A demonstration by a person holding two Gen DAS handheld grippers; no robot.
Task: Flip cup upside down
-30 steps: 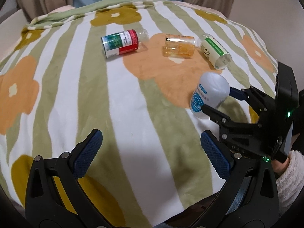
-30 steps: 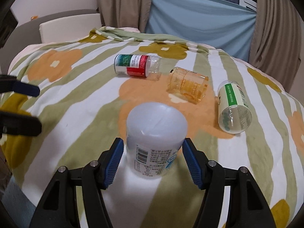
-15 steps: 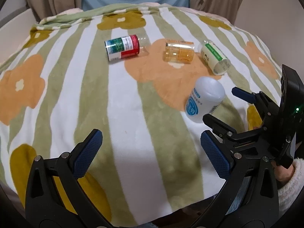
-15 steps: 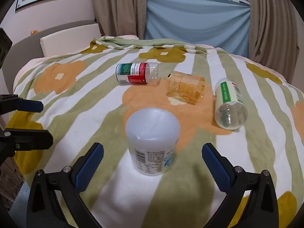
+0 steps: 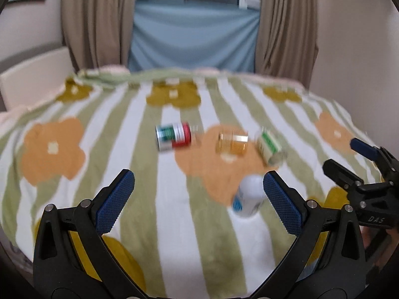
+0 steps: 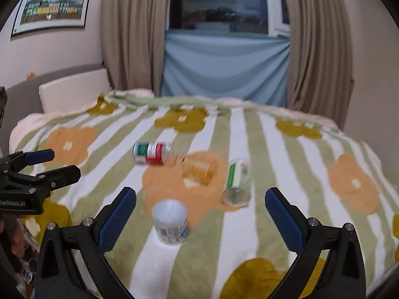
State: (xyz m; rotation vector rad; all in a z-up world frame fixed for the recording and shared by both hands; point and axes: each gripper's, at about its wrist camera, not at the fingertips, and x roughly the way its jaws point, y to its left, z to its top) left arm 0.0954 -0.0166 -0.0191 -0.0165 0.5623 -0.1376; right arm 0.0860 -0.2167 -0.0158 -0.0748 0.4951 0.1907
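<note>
Here the green-striped, orange-flowered fleece blanket (image 6: 249, 236) bears everything. Both the left gripper (image 5: 198, 196) and right gripper (image 6: 200, 218) hang wide apart, empty and clear of it, likely because the small white plastic cup (image 6: 170, 221) already stands inverted, apparently done.

In my right wrist view the cup (image 6: 170, 221) stands at lower centre on the blanket (image 6: 286, 164), base up. Behind it lie three containers in a row: a labelled bottle (image 6: 152, 153) left, a clear cup (image 6: 199, 169) middle, a jar (image 6: 237, 182) right. Curtains (image 6: 132, 32) hang beyond.
</note>
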